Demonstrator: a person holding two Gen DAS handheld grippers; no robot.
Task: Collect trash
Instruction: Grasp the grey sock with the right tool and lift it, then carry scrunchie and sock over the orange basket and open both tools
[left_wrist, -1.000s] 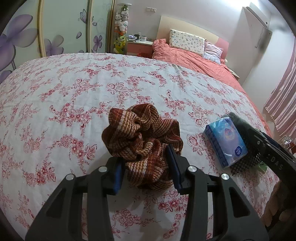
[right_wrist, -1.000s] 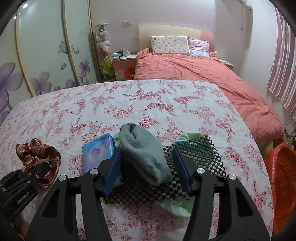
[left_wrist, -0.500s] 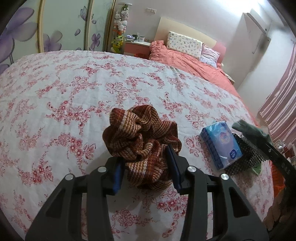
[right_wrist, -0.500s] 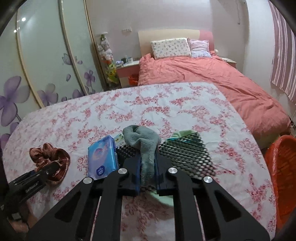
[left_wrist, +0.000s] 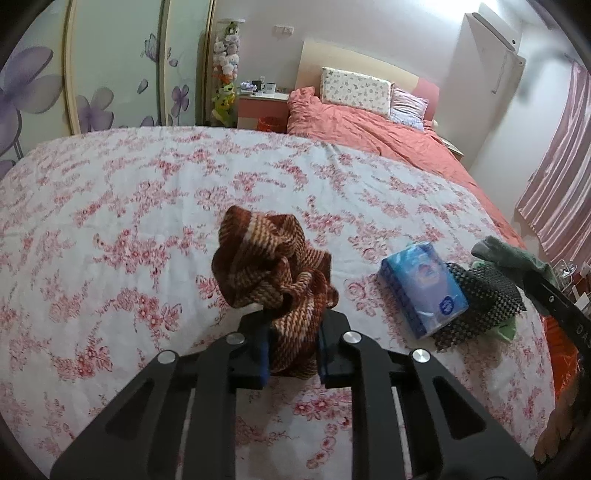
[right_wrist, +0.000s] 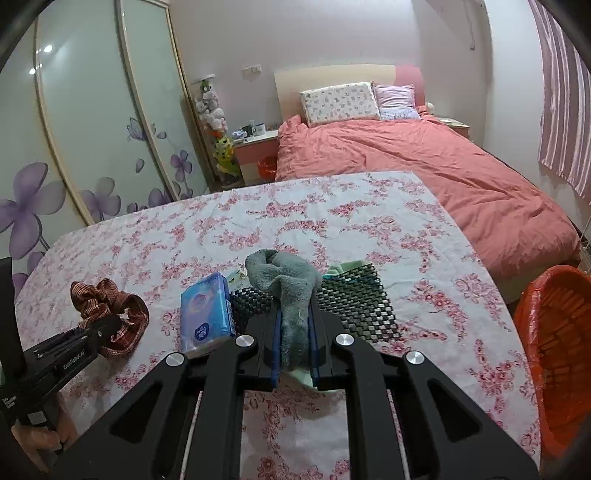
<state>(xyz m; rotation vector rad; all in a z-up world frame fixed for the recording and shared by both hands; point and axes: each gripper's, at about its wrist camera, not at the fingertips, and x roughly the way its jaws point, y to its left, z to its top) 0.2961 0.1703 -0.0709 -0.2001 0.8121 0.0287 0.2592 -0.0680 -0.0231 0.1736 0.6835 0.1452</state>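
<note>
A brown striped scrunchie (left_wrist: 269, 258) is bunched up between the blue pads of my left gripper (left_wrist: 291, 347), whose jaws are closing and squeeze it just above the floral tablecloth (left_wrist: 147, 221). In the right wrist view the same scrunchie (right_wrist: 107, 306) shows at the left with that gripper (right_wrist: 110, 325) on it. My right gripper (right_wrist: 293, 343) is shut on a grey fuzzy cloth (right_wrist: 284, 277), which droops forward over a black mesh mat (right_wrist: 354, 299). The grey cloth (left_wrist: 509, 254) also shows at the right edge of the left wrist view.
A blue tissue pack (right_wrist: 207, 310) lies between the two grippers, beside the mat. A pale green cloth (right_wrist: 347, 266) peeks from under the mat. An orange basket (right_wrist: 554, 350) stands off the table's right side. Beyond the table is a bed (right_wrist: 443, 166) with a pink cover.
Both pairs of jaws went from wide apart to closed: the left ones squeezed the scrunchie into a taller bunch, the right ones clamped the grey cloth and drew back slightly with it.
</note>
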